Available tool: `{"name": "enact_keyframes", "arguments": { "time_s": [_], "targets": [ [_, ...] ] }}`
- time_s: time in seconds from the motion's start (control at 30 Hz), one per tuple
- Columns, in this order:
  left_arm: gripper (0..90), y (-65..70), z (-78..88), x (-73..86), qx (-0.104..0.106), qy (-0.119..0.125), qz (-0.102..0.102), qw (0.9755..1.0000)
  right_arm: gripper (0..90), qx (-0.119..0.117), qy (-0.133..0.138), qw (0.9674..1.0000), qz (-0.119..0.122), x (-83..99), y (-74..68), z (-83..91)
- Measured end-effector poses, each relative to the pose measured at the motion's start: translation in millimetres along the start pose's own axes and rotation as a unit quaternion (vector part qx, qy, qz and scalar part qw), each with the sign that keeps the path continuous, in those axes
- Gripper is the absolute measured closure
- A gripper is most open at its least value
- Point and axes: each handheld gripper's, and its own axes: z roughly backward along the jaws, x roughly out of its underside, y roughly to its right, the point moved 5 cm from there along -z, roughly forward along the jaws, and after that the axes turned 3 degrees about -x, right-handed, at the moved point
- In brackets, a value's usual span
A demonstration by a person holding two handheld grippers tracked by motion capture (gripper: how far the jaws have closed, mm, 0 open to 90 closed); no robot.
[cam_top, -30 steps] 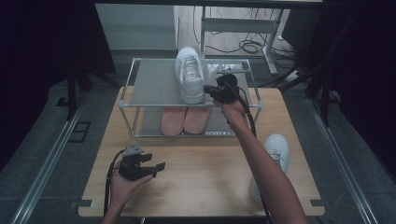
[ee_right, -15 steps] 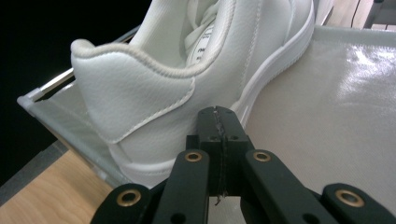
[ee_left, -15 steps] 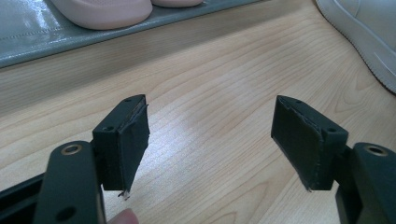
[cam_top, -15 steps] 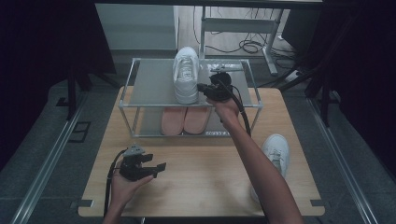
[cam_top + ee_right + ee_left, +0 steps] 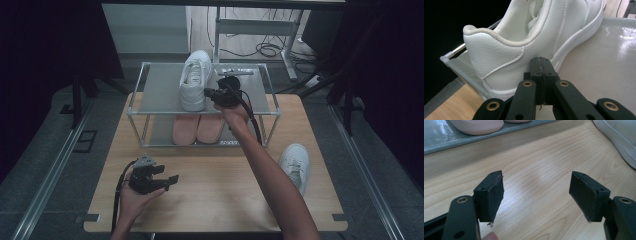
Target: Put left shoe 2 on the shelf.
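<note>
A white sneaker (image 5: 195, 80) (image 5: 506, 57) lies on the top shelf of a metal shoe rack (image 5: 160, 87), toe pointing away. My right gripper (image 5: 206, 93) (image 5: 541, 61) is shut with nothing between its jaws, and its tips rest against the sneaker's right side near the heel. A pair of pink shoes (image 5: 197, 127) (image 5: 477, 125) sits on the lower shelf. My left gripper (image 5: 172, 178) (image 5: 537, 195) is held low over the wooden table (image 5: 225, 200) at the front left, jaws wide open and empty.
A second white sneaker (image 5: 295, 162) (image 5: 621, 137) lies on the table at the right, beside the right forearm. The rack's top shelf (image 5: 599, 62) has bare room on both sides of the sneaker. Cables and a desk frame lie on the floor beyond the table.
The right gripper has slid left along the top shelf, and the white sneaker has shifted left with it. The left gripper has stayed where it was.
</note>
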Motion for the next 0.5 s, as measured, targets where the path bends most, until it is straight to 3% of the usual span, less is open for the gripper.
{"name": "enact_keyframes", "arguments": {
  "time_s": [0.3,0.5],
  "targets": [
    [28.3,0.1,0.1,0.2,0.0,0.0,0.0,1.0,90.0,-0.005,0.002,1.0,-0.003,-0.9,-8.1,-6.4],
    [28.2,-0.7,0.9,0.0,-0.001,0.001,0.0,1.0,90.0,-0.002,-0.002,1.0,-0.006,2.4,1.4,-0.5]
  ]
}}
